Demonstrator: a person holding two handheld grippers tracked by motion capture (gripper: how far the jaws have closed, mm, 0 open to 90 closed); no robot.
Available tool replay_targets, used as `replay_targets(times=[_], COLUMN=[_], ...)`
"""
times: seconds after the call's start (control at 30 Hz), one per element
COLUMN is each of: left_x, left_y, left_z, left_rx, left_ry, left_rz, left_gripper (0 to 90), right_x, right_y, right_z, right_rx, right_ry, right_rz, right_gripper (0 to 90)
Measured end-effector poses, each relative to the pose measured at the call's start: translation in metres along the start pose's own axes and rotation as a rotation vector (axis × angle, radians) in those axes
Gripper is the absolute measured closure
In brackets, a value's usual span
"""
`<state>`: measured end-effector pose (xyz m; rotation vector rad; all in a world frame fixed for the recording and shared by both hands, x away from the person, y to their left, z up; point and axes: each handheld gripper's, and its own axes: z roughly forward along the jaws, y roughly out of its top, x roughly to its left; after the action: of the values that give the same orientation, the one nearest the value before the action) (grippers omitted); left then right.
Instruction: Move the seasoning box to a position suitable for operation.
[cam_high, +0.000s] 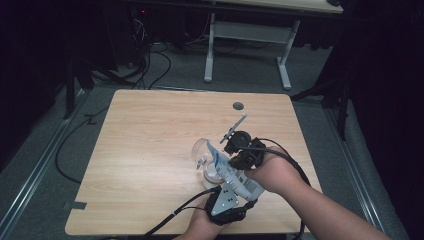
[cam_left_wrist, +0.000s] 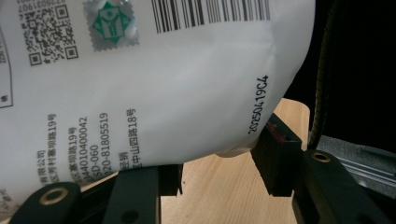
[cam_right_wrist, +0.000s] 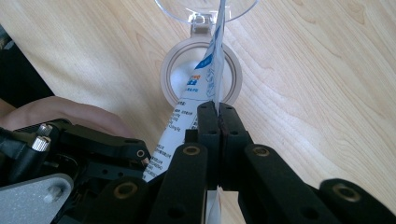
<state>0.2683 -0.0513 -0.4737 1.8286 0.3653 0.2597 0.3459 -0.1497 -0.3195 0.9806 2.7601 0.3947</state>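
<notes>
So there's one white pouch here, held up over the table near its front edge, right of the middle, and both claws have a piece of it. From the high view you get the overall layout: the left claw comes in at the front edge and has the pouch's lower end, while the right claw grabs it from the right side, higher up. The pouch slants up and away from the front edge toward a clear jar standing on the table just beyond it.

The right claw view is the one that shows the grip properly: its jaws are pressed tight together on the thin edge of the pouch, pinching it flat. It also looks straight down into the jar, one round container with a hinged clear lid flipped open behind it. The pouch's blue-printed top end hangs right over the mouth. I can't tell if anything is inside the jar.

The left claw view is mostly the pouch up close, with a barcode, a QR code, a green stamp and a printed date code. Its jaws are spread partway, with the fat bottom of the pouch sitting between them, gripped on both sides.

Count: one pouch, one jar, two claws.
</notes>
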Motion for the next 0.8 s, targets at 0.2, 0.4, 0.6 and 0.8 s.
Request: replay_targets(times=[0.2,0.4,0.6,0.8], left_x=[0.0016,0.0009,-0.0012,-0.0014], left_y=[-0.0011,-0.0011,-0.0016,-0.0018], left_z=[-0.002,-0.002,-0.0004,-0.0001], left_rx=[0.0,-0.005,-0.006,-0.007], left_ry=[0.004,-0.001,-0.006,-0.008], left_rz=[0.003,-0.009,-0.012,-0.011], left_gripper=[57.5,57.3,57.0,57.0], right_x=[0.0015,0.0027,0.0029,0.0024], right_y=[0.0026,0.0039,0.0024,0.0013], right_z=[0.0003,0.0017,0.0034,0.0031], right_rx=[0.003,0.008,0.01,0.009], right_ry=[-0.002,-0.002,0.002,0.001], right_rz=[0.0,-0.005,-0.004,-0.005], right_gripper=[89.9,89.9,89.9,89.9])
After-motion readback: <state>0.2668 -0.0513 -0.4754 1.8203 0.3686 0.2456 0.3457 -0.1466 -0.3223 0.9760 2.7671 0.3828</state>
